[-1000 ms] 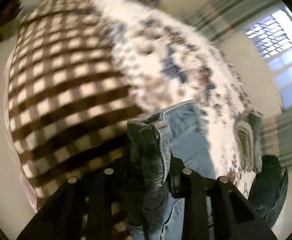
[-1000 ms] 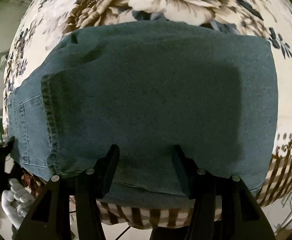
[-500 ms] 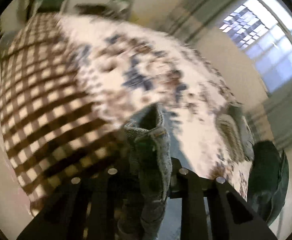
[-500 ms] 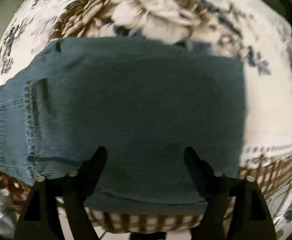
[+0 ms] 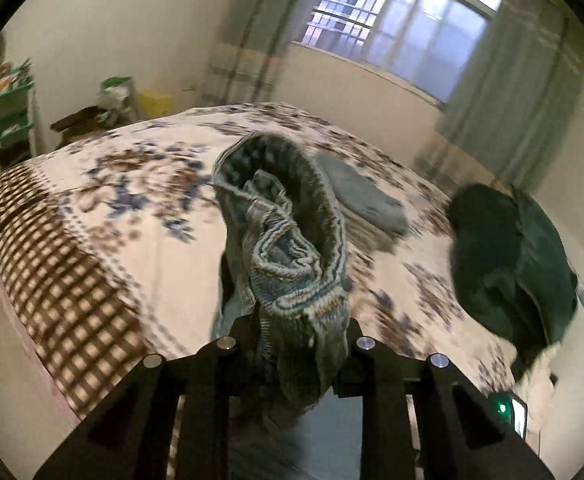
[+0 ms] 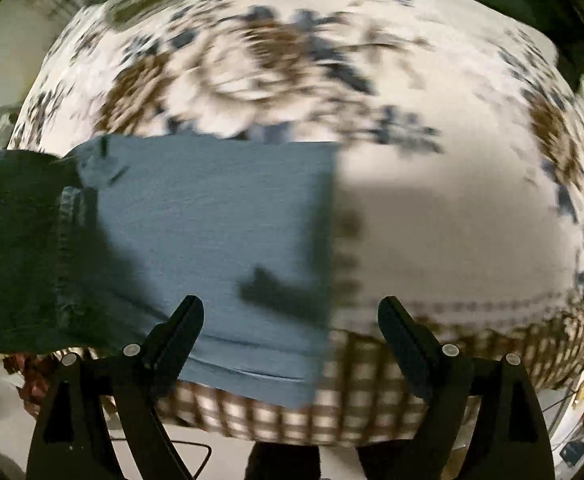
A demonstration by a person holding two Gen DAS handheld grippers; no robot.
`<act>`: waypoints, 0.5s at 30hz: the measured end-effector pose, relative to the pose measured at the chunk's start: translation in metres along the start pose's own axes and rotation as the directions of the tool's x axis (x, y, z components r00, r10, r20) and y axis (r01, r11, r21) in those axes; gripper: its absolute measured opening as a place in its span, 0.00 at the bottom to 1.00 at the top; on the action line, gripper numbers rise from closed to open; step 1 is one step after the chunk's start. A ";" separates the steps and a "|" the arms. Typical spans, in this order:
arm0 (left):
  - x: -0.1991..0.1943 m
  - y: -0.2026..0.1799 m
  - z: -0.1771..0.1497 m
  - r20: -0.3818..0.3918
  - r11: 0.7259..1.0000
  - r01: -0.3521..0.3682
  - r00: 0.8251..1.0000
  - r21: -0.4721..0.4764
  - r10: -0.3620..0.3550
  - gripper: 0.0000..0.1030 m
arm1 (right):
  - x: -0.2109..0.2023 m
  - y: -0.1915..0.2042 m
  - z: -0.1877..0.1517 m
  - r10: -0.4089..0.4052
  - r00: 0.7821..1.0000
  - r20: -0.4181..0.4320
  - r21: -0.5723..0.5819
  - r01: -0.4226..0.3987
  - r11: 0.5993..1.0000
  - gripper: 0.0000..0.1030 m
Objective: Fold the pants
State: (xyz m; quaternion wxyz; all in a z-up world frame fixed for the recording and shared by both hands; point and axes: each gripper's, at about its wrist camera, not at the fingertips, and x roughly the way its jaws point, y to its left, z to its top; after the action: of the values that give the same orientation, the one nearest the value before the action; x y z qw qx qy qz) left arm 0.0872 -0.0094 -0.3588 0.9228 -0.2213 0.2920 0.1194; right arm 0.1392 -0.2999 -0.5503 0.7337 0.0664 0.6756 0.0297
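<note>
Blue denim pants lie partly folded on a floral bedspread [image 6: 432,208]. In the right wrist view the flat folded part of the pants [image 6: 219,240] is at lower left, near the bed's front edge. My right gripper [image 6: 289,312] is open and empty above the pants' right edge. My left gripper [image 5: 292,332] is shut on a bunched end of the pants [image 5: 287,240] and holds it lifted above the bed. That lifted fabric also shows dark at the far left of the right wrist view [image 6: 15,252].
A dark green garment [image 5: 508,256] lies on the bed at the right. A grey folded cloth [image 5: 360,192] lies further back. Shelves [image 5: 7,120] and a small table stand by the far wall. A checked border [image 5: 63,280] marks the bed's edge.
My left gripper has lifted the pants' end and tilted up toward the window. My right gripper has opened wider, drawn back and shifted right, off the pants.
</note>
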 end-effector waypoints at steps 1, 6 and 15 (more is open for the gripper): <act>-0.001 -0.013 -0.007 -0.009 1.000 0.011 1.000 0.008 -0.011 0.19 | 0.001 -0.017 0.001 -0.006 1.000 0.000 0.012 0.006 1.000 0.88; 0.004 -0.088 -0.064 -0.107 0.995 0.091 0.991 0.052 -0.085 0.19 | 0.001 -0.117 0.001 -0.028 1.000 -0.004 0.106 0.028 0.994 0.88; 0.056 -0.170 -0.192 -0.348 0.973 0.114 0.937 0.201 -0.037 0.18 | 0.004 -0.250 -0.013 -0.049 0.998 -0.036 0.265 0.057 0.963 0.88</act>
State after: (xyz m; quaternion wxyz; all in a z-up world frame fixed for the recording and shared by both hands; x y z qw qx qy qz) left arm 0.0984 -0.2443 -0.4749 0.8805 -0.1471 0.4506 0.0106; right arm 0.1155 -0.5457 -0.5897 0.7088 0.1456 0.6856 -0.0800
